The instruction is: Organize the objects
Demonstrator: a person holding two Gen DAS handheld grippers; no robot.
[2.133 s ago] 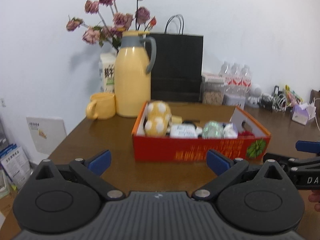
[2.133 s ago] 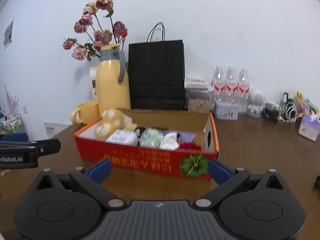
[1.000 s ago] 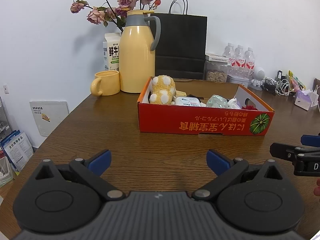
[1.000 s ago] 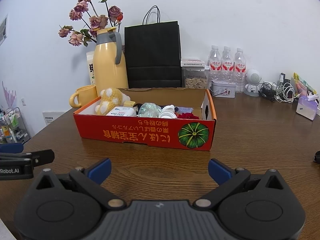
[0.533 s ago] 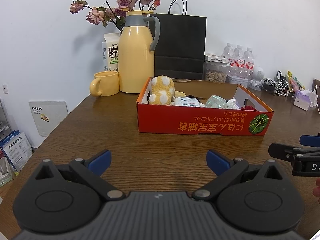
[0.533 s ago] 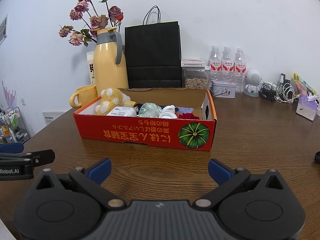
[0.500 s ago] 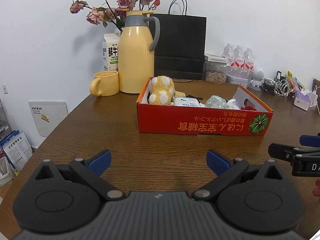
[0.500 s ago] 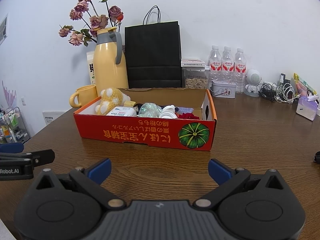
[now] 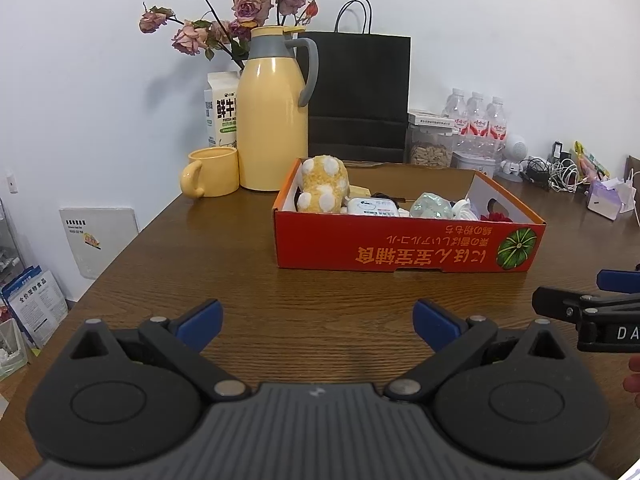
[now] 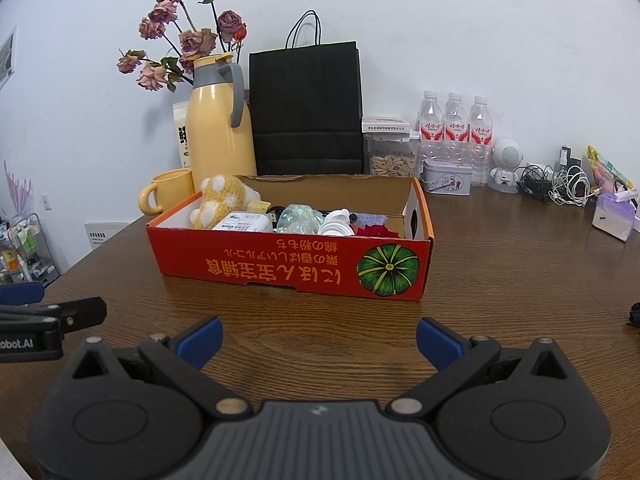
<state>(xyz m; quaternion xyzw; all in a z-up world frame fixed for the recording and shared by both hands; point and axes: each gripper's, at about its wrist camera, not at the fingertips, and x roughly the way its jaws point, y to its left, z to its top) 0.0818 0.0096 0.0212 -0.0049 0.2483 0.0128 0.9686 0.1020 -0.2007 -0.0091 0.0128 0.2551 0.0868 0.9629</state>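
- Your left gripper (image 9: 318, 320) hangs low over the wooden table (image 9: 248, 264), blue-tipped fingers spread wide, nothing between them.
- Your right gripper (image 10: 319, 334) is the same: fingers splayed apart, empty, just above the tabletop and short of the box.
- The red cardboard box (image 10: 288, 266) sits mid-table ahead of both grippers, well apart from either; its yellow lettering reads upside down from here, beside a green pumpkin picture (image 10: 387, 266).
- Inside, at the left end, a yellow plush toy with white spots (image 9: 322, 190) stands above the rim.
- Next to it lies a white packet (image 10: 242, 222) with print too small to read, then a crinkled clear wrapper (image 10: 298, 218), a white round piece (image 10: 338, 222) and something red (image 10: 376, 232) at the right end.
- Behind the box: a yellow thermos jug (image 9: 274, 120), a yellow mug (image 9: 210, 172), a milk carton (image 9: 222, 112) with Chinese characters, dried roses (image 9: 236, 12) and a black paper bag (image 9: 360, 96).
- Further right, three water bottles with red labels (image 10: 454, 136), a clear jar (image 10: 390, 156) under a flat box, a small tin (image 10: 446, 176), a white robot figure (image 10: 506, 164) and tangled cables (image 10: 560, 184).
- In the left view the other gripper's side shows "DA"; in the right view its partner reads "obot.AI".
- Nothing stands between your fingers and the box front.
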